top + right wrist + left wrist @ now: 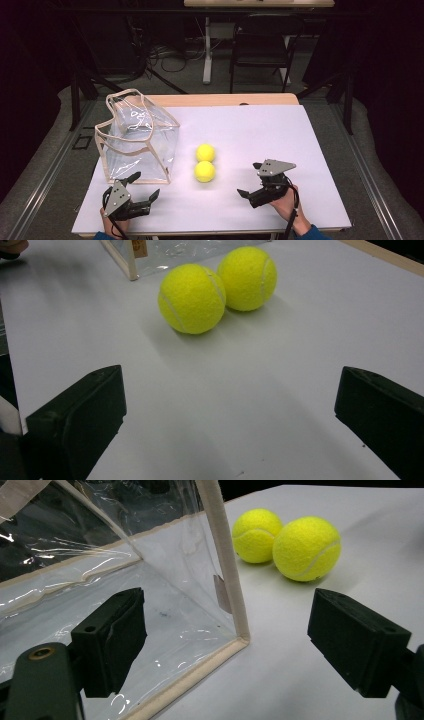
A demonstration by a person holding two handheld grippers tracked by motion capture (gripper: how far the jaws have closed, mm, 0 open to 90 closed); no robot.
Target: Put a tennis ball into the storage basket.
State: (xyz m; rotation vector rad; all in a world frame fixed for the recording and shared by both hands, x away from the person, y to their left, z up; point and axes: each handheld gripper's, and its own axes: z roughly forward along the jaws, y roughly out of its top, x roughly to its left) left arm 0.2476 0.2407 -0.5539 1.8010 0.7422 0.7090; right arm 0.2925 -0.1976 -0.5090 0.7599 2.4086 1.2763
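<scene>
Resting on: white tabletop (280, 135).
Near tennis ball (205, 171): centre, touching far tennis ball (205, 152).
Clear bag (137, 140): upright, left of balls, mouth agape.
Left claw (142, 187): released, near left, jaws either side of bag's near corner.
Right claw (251, 180): released, near right, facing balls, apart from them.
</scene>
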